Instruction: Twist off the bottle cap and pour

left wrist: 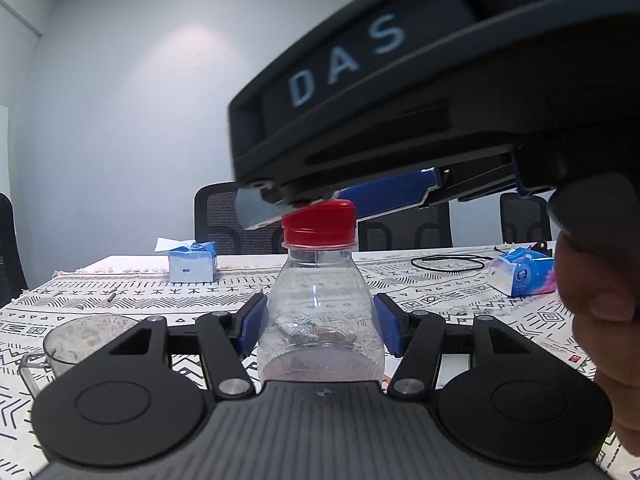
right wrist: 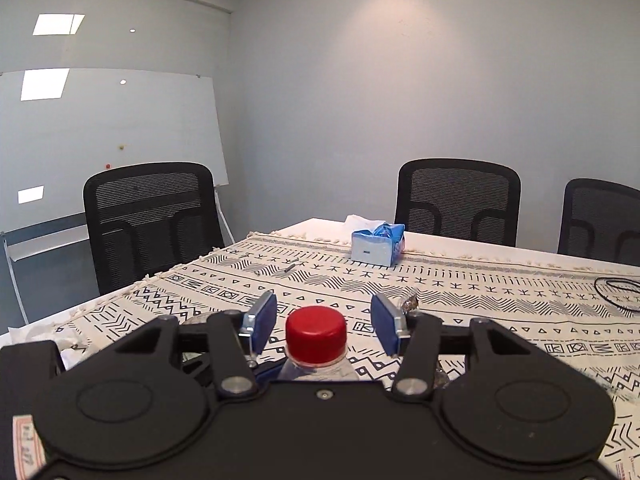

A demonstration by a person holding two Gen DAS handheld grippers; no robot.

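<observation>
A clear plastic bottle point(left wrist: 320, 320) with a red cap point(left wrist: 319, 222) stands upright on the patterned tablecloth. My left gripper point(left wrist: 320, 326) is shut on the bottle's body, blue pads against both sides. My right gripper point(right wrist: 324, 326) hangs over the bottle's top; its blue pads stand apart on either side of the red cap point(right wrist: 316, 334) with gaps, so it is open. In the left wrist view the right gripper's body point(left wrist: 400, 92) fills the upper right. A clear measuring cup point(left wrist: 80, 340) sits on the cloth at the left.
A blue tissue box point(left wrist: 192, 264) stands at the far edge of the table point(right wrist: 480, 280). A soft tissue pack point(left wrist: 524, 272) and a black cable loop point(left wrist: 450, 262) lie at the right. Black office chairs point(right wrist: 152, 216) line the far side. A small screw point(right wrist: 290, 268) lies on the cloth.
</observation>
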